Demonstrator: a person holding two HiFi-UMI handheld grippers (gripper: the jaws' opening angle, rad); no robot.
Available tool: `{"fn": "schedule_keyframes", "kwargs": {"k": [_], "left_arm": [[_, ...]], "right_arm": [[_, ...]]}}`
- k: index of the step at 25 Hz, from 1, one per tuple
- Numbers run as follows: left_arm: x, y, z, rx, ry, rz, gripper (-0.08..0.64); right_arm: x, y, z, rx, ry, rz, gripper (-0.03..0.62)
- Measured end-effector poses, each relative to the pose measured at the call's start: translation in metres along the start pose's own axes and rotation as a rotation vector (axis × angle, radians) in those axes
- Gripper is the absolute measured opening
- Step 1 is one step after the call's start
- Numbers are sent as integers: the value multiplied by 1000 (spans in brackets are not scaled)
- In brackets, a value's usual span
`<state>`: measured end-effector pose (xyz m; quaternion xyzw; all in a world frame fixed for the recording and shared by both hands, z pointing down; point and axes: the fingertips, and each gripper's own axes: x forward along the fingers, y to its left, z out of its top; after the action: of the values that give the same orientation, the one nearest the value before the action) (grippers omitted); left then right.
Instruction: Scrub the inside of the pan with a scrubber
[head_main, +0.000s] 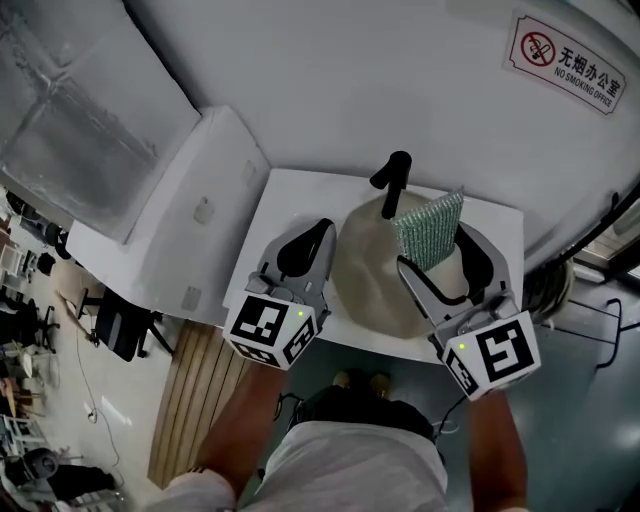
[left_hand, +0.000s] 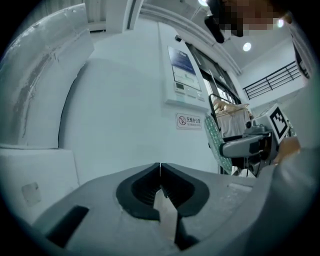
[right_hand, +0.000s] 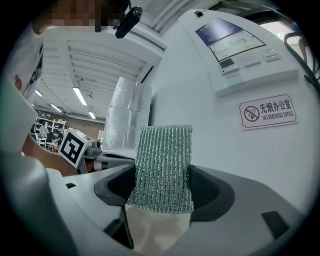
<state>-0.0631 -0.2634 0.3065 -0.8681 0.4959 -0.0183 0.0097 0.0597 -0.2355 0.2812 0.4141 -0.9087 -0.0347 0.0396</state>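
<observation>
Head view first: the pan (head_main: 372, 280) sits on the small white table (head_main: 290, 200), filling its middle and right. Its black handle (head_main: 392, 175) points away from me toward the wall. The pan's near rim comes close to the table's front edge, and I see little bare surface between them.

My right gripper (head_main: 440, 255) hangs over the right part of the pan, and the green scrubber (head_main: 428, 228) stands upright out of its jaws. In the right gripper view the jaws are clamped on the lower end of the scrubber (right_hand: 164, 167), whose woven upper part rises clear above them. Behind it are the wall and the no-smoking sign (right_hand: 269, 112).

My left gripper (head_main: 310, 248) is over the narrow bare strip of table just beside the pan's left rim. In the left gripper view its jaws (left_hand: 160, 172) are pressed together at the tips with nothing caught between them. A sliver of pale surface shows below the tips.

Open room is tight. The table's back edge runs close along the wall, and a white cabinet (head_main: 190, 230) sits at its left side. The table's right edge drops off to the floor. Only the space above the pan is free.
</observation>
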Motion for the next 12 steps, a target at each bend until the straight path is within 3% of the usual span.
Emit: {"fn": "schedule_keyframes", "kwargs": {"k": [8,12], "left_arm": [[20,19,-63,-31,216,-2,27],[28,21,-90,-56,309,-33,116]], "right_arm": [[31,3,-42,-1,134,-2,339],[47,12,-63,23,195,32,339]]}}
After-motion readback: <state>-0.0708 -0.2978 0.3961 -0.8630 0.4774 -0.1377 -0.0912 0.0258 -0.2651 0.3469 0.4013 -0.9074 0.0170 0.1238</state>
